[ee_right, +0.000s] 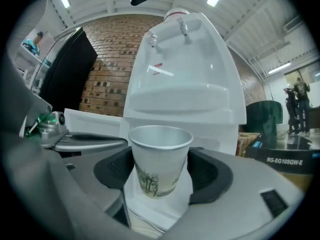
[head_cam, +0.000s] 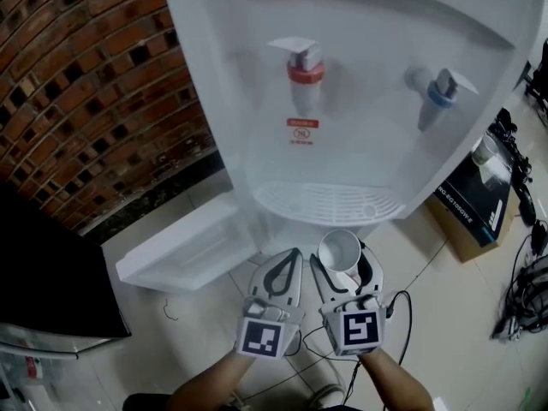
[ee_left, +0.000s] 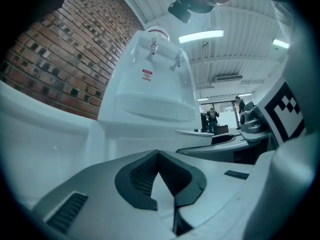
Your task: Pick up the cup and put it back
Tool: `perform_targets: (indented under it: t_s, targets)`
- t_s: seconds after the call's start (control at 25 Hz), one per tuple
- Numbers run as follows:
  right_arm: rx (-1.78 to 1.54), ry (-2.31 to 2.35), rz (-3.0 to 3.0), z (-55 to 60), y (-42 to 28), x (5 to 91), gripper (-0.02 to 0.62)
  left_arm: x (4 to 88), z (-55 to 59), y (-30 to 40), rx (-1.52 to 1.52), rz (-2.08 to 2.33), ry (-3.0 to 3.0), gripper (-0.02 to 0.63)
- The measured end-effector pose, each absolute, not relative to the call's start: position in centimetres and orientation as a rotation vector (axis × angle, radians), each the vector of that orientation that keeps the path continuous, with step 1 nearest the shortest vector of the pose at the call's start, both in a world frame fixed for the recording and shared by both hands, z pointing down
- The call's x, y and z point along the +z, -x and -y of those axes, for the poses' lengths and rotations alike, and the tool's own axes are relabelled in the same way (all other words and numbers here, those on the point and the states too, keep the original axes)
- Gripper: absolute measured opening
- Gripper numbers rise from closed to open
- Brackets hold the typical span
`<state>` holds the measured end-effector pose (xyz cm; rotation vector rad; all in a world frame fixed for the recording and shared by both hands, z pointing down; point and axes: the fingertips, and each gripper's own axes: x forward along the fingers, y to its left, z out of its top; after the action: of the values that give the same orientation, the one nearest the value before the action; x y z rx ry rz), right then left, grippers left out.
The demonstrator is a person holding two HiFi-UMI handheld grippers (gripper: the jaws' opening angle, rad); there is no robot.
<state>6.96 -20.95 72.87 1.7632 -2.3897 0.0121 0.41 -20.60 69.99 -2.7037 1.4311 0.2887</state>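
While the right gripper (ee_right: 161, 176) grasps the white printed paper cup (ee_right: 160, 156) at lower centre of the frame, below the white grated drip tray (head_cam: 325, 202), a harder squeeze may crumple its thin wall — looser, it slips. The left gripper (ee_left: 159, 156) is clenched, empty.

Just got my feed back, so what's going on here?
A person stands at a water dispenser with a gripper in each hand. The right gripper is clamped on an upright paper cup, held in the air in front of the drip tray. The left gripper is beside it, jaws together and holding nothing.
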Motion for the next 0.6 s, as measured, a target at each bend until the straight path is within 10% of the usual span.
perform_targets:
  t_s: [0.6]
  targets:
    - [-0.066,-1.674,2.327,16.3,-6.8,54.3,0.339,51.8,17.2,0.3,0.186,-1.350,2.742,0.000]
